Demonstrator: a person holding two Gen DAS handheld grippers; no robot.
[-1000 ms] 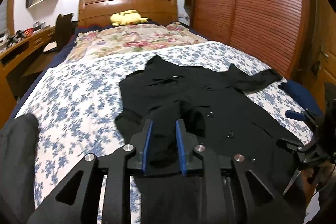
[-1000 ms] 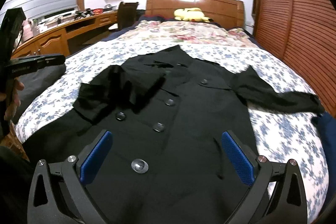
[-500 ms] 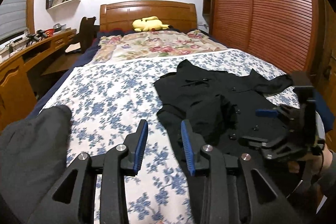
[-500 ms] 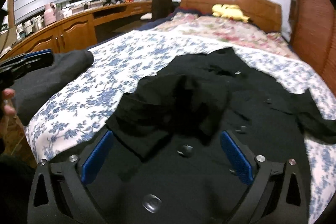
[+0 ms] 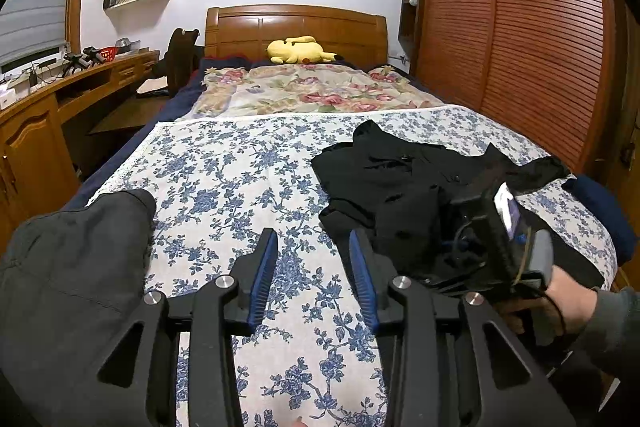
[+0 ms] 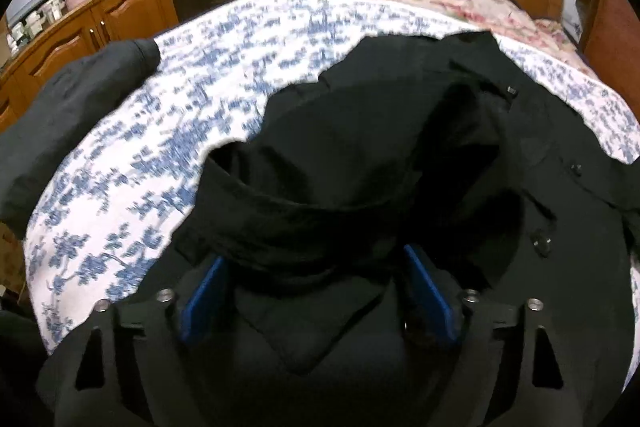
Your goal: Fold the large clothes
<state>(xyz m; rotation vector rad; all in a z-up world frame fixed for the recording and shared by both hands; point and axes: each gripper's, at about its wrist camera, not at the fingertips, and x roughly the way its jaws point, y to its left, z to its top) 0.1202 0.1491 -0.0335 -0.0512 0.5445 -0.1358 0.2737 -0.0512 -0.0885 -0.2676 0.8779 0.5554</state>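
Note:
A black buttoned coat (image 5: 400, 179) lies spread on the right half of the bed, with one sleeve folded in over its front (image 6: 360, 155). My left gripper (image 5: 313, 239) hovers over the bare floral bedspread just left of the coat. Its jaws are opening and nothing is between them. My right gripper (image 6: 314, 259) is low over the coat's left side. Its jaws are closing around the edge of the folded sleeve, and the blue pads (image 6: 204, 291) still stand apart from the cloth. A person's hand (image 5: 568, 291) holds that gripper.
A dark grey garment (image 5: 68, 267) lies bunched at the bed's near left corner. A floral quilt (image 5: 304, 91) and a yellow plush toy (image 5: 298, 51) sit by the headboard. A wooden desk (image 5: 48, 99) runs along the left, and a wardrobe (image 5: 520, 27) stands to the right.
My left gripper let go of the sleeve and slid left off the coat onto the bedspread, jaws wider. The right gripper dropped forward and left onto the folded sleeve, jaws narrowing.

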